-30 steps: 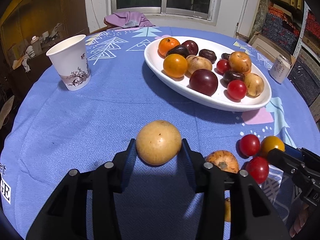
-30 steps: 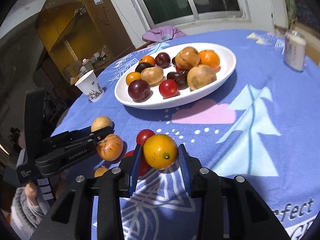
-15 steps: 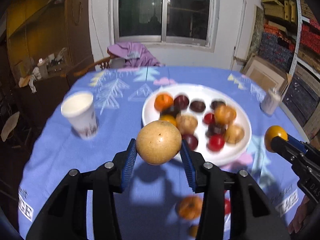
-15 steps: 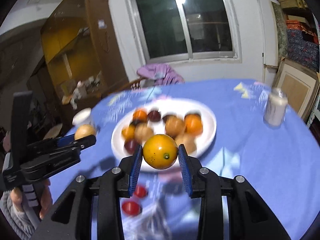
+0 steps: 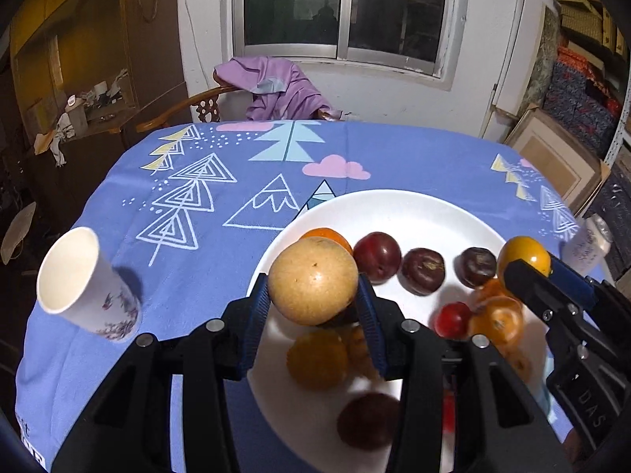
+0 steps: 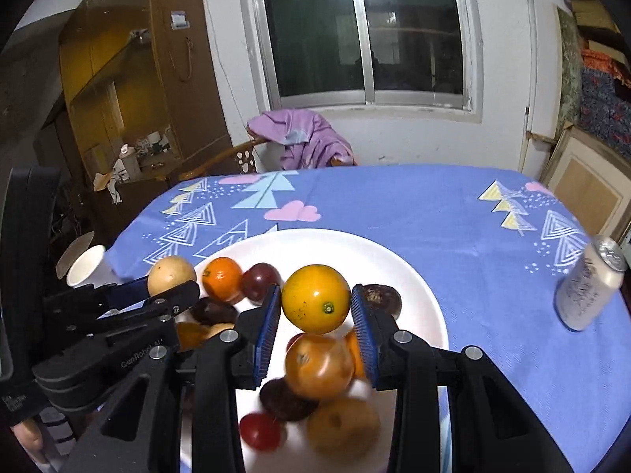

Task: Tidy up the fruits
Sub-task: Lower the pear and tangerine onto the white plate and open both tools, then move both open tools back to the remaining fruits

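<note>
My left gripper is shut on a round tan fruit and hangs over the left part of the white oval plate. My right gripper is shut on a yellow-orange fruit above the middle of the same plate. In the left wrist view the right gripper shows at the right with its yellow fruit. The right wrist view has the left gripper at the left with the tan fruit. Several oranges, dark plums and red fruits lie on the plate beneath both grippers.
A white paper cup stands on the blue tablecloth left of the plate. A drink can stands at the right. A wooden chair with purple cloth sits behind the table. A person's hand holds the left gripper.
Both grippers rose from the table's near side and moved forward with their fruits, and now hang over the plate. The loose fruits on the cloth have dropped out of view.
</note>
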Action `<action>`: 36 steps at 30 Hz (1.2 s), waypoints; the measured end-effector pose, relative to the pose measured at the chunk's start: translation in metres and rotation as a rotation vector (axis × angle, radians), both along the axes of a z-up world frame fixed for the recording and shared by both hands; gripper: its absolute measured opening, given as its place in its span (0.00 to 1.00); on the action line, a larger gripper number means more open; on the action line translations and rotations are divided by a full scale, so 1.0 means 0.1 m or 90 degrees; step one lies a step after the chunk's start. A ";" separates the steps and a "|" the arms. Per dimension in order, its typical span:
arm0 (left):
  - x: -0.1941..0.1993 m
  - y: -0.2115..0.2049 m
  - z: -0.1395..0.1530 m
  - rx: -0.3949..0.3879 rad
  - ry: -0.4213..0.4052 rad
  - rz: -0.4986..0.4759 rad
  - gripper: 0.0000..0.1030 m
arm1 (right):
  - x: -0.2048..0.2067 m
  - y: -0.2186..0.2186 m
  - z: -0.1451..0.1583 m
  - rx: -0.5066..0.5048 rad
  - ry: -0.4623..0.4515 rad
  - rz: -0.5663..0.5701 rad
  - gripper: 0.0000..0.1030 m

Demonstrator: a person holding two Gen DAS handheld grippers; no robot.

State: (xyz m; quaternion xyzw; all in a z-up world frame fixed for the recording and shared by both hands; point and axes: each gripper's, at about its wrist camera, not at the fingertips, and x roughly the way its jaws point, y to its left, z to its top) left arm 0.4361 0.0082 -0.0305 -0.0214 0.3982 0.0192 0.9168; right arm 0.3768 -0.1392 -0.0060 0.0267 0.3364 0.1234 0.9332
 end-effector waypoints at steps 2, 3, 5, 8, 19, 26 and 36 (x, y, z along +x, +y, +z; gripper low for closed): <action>0.07 0.00 -0.05 -0.001 0.002 0.000 0.43 | 0.10 -0.01 -0.08 0.012 0.012 0.003 0.36; 0.10 0.00 -0.09 -0.006 0.004 -0.004 0.43 | 0.14 -0.01 -0.12 0.015 0.018 0.004 0.36; 0.12 0.00 -0.13 -0.007 0.003 -0.005 0.48 | 0.20 0.02 -0.22 0.012 0.038 0.011 0.37; 0.10 -0.04 -0.14 0.008 -0.005 -0.005 0.68 | 0.21 0.03 -0.31 0.000 0.041 0.014 0.37; -0.52 0.16 0.19 0.017 -0.062 0.013 0.83 | -0.55 -0.15 0.37 0.077 -0.076 0.014 0.74; -1.52 0.36 0.12 0.031 -0.068 0.031 0.92 | -1.49 -0.20 0.49 0.076 -0.115 0.016 0.95; -2.07 0.05 -0.25 0.105 -0.050 -0.008 0.92 | -2.20 -0.36 -0.08 0.010 -0.108 -0.033 0.96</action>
